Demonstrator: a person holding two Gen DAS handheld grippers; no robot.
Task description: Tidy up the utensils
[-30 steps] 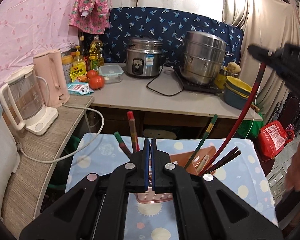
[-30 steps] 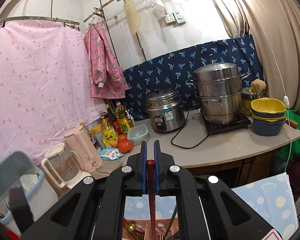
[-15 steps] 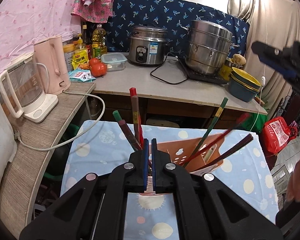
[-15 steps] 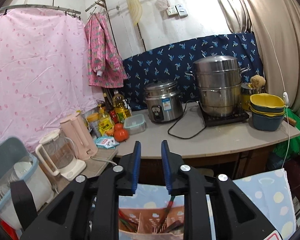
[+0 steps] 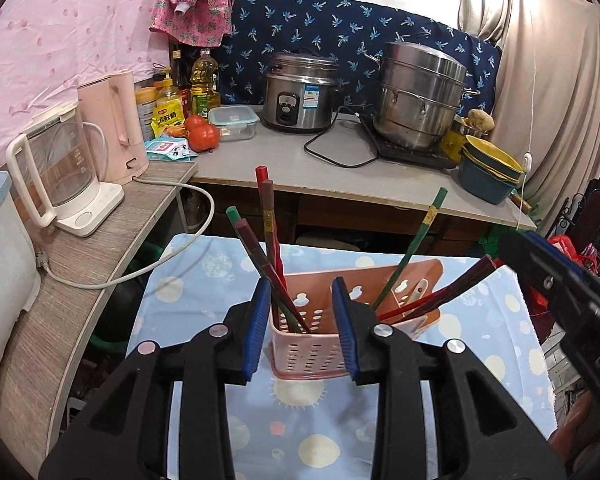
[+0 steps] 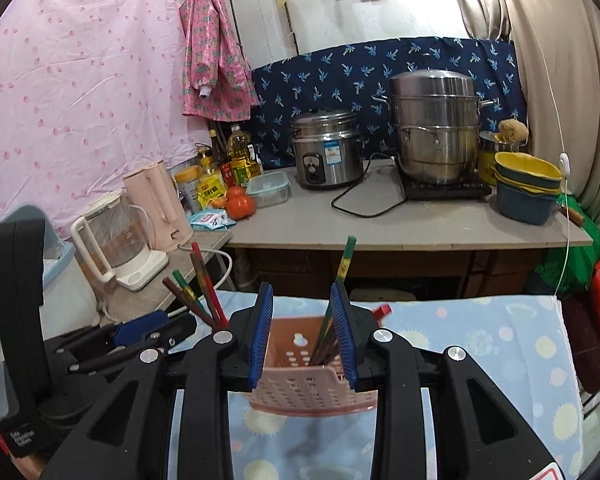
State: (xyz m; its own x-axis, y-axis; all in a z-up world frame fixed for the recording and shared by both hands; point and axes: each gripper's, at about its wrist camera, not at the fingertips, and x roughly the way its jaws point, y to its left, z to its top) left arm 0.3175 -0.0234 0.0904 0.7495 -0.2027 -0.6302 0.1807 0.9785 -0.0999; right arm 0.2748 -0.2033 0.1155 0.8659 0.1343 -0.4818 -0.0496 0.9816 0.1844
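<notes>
A pink perforated utensil holder (image 5: 320,344) stands on the blue spotted tablecloth (image 5: 300,432). Several chopsticks stand in it: red, brown and green ones (image 5: 269,240) in the left compartment, a green one (image 5: 416,240) and dark and red ones (image 5: 452,292) leaning right. My left gripper (image 5: 300,328) is open and empty, its jaws on either side of the holder's near end. My right gripper (image 6: 302,332) is open and empty just above the holder (image 6: 312,384). The right gripper also shows in the left wrist view (image 5: 540,272).
A counter (image 5: 340,168) behind holds a rice cooker (image 5: 300,92), a steel steamer pot (image 5: 416,100), stacked bowls (image 5: 488,172), tomatoes (image 5: 202,134) and bottles. A glass kettle (image 5: 56,172) and pink kettle (image 5: 116,136) stand on the left shelf, with a white cable (image 5: 140,268).
My right gripper let go of the red chopstick, which now rests in the holder, then opened wider and came down. My left gripper opened and moved in around the holder.
</notes>
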